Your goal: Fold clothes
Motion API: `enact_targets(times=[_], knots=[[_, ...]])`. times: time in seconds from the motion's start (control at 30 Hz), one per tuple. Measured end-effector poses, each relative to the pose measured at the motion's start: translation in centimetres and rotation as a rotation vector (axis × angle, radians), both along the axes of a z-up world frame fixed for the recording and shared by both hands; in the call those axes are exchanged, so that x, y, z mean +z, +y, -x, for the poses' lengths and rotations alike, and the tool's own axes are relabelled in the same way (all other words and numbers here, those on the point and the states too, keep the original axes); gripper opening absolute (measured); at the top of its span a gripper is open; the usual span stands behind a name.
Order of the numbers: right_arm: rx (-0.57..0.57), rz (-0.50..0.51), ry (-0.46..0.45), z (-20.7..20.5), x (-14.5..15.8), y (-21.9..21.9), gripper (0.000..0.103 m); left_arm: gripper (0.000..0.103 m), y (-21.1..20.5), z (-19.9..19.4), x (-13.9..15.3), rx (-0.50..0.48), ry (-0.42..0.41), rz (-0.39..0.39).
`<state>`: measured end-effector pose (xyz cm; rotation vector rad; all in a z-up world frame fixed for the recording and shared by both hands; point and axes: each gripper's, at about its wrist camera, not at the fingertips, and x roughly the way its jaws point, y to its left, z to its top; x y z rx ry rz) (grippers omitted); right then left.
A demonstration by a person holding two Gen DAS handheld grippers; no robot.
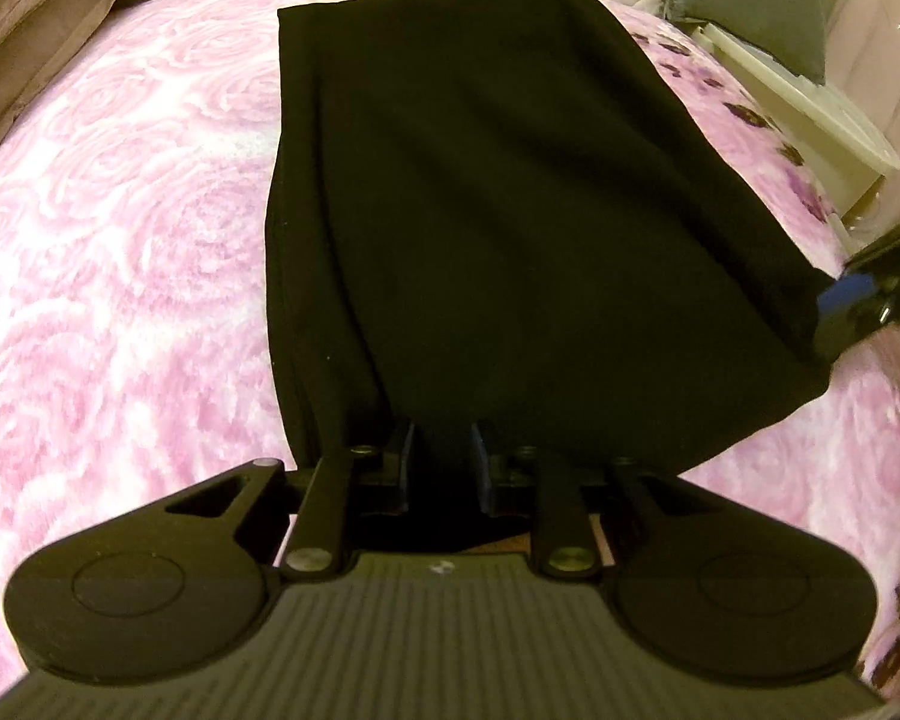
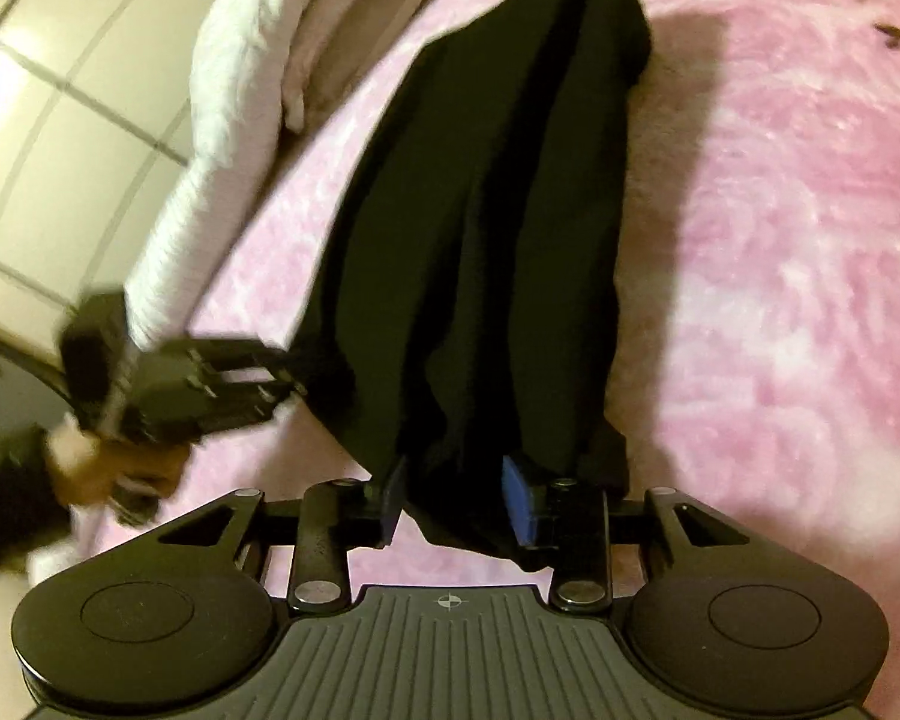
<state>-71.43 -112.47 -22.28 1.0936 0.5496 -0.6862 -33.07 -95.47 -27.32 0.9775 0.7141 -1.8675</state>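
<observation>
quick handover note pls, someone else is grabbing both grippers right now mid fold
Left gripper: shut on the near edge of the black garment.
Right gripper: at the garment's other near corner, cloth between its jaws; whether the pads press on it is unclear.
Garment: lies lengthwise as a long narrow strip on the pink blanket.
Done: lengthwise folding, by the look of it.
Left: probably carry the near end over to the far end, then release.

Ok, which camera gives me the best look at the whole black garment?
The left wrist view: the black garment lies nearly whole on the pink blanket, far edge included, near edge between the left gripper fingers. The right wrist view shows it lengthwise and bunched, its near end inside the right gripper.
</observation>
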Motion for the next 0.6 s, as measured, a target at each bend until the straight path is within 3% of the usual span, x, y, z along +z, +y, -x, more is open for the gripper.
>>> enact_targets(times=[0.07,0.17,0.27,0.37,0.5,0.53,0.6], knots=[[0.051,-0.005,0.040,-0.8,-0.8,-0.1,0.013,0.019,0.1,-0.1,0.0,-0.007,-0.005,0.001],[0.160,0.028,0.085,-0.8,-0.3,-0.3,0.000,0.019,0.0,0.0,0.1,-0.014,-0.013,0.002],[0.255,0.085,0.187,0.6,0.6,-0.8,0.000,0.019,0.1,0.1,0.1,-0.017,-0.017,0.006],[0.194,0.069,0.252,4.0,0.8,-1.8,0.000,0.019,0.4,-0.1,0.0,-0.006,-0.010,0.012],[0.134,0.093,0.139,4.8,3.0,-0.6,0.000,0.018,0.5,-0.1,0.0,0.015,-0.003,0.014],[0.120,0.099,0.101,4.2,3.4,-0.2,0.004,0.018,0.5,-0.1,0.0,0.018,-0.004,0.012],[0.108,0.111,0.046,2.7,3.7,0.6,0.022,0.018,0.4,0.0,0.1,0.017,-0.008,0.010]])
